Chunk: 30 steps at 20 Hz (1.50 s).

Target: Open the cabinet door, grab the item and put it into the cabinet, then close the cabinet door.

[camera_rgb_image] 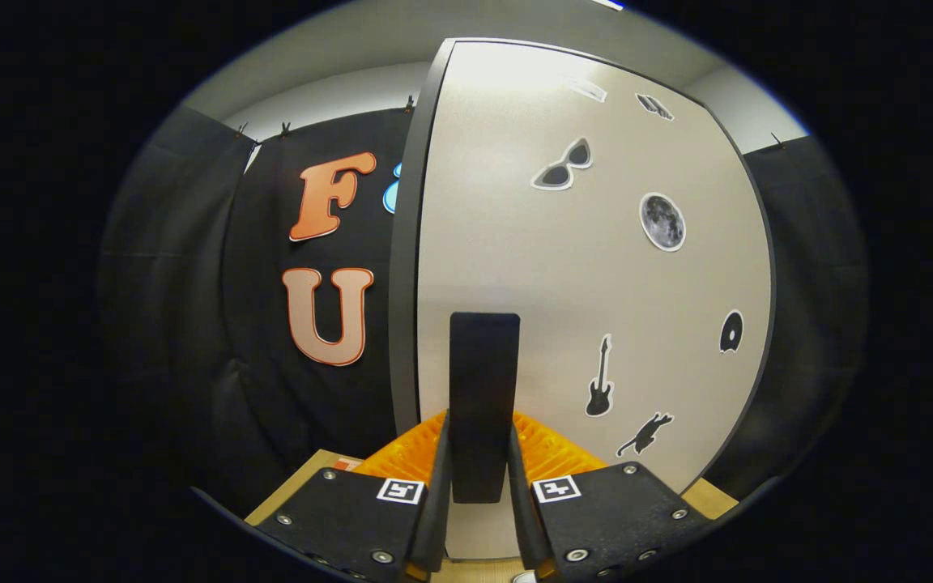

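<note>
The single camera rides on the gripper and looks forward along its two fingers, which rise from the bottom of the view with a flat black handle between them. It faces the cabinet door almost square on and very near, so that the pale panel (bent by the fisheye lens) spreads ahead of and above the fingers. Beyond the door's dark edge, left of the fingers, hangs the booth's black cloth wall. A strip of wooden tabletop lies just beneath the gripper.

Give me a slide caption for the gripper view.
Gripper shut on the black handle of the sticker-covered cabinet door.
</note>
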{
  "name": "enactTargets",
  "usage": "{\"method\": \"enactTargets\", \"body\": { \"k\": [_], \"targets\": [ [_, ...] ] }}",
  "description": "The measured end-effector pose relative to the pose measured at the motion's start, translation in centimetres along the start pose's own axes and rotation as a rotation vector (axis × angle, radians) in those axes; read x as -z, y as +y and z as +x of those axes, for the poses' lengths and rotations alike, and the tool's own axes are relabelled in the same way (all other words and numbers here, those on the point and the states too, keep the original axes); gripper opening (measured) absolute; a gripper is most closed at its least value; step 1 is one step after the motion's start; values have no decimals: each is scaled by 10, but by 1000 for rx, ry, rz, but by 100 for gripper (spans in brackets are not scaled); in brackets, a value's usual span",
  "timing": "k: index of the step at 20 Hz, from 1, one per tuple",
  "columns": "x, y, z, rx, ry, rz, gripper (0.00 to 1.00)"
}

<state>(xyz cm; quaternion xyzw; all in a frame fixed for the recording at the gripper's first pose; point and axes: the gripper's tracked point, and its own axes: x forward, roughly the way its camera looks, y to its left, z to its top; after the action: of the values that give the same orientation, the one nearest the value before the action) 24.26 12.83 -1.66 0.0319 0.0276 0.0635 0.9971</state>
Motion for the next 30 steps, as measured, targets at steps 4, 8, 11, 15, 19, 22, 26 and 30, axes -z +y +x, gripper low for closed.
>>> {"method": "enactTargets", "body": {
  "k": [4,8,11,15,19,22,26,30],
  "targets": [
    [-3,0,-17,-21,9,26,29],
    [-4,-5,-38,-9,23,57,23],
    [-4,-15,-52,27,11,63,19],
    [-7,-31,-81,50,4,98,15],
    [-4,-49,-106,86,13,97,15],
    [-3,-65,-120,111,20,103,14],
    [-1,-87,-139,159,29,85,14],
    [1,-111,-152,187,35,69,14]
  ]
}}
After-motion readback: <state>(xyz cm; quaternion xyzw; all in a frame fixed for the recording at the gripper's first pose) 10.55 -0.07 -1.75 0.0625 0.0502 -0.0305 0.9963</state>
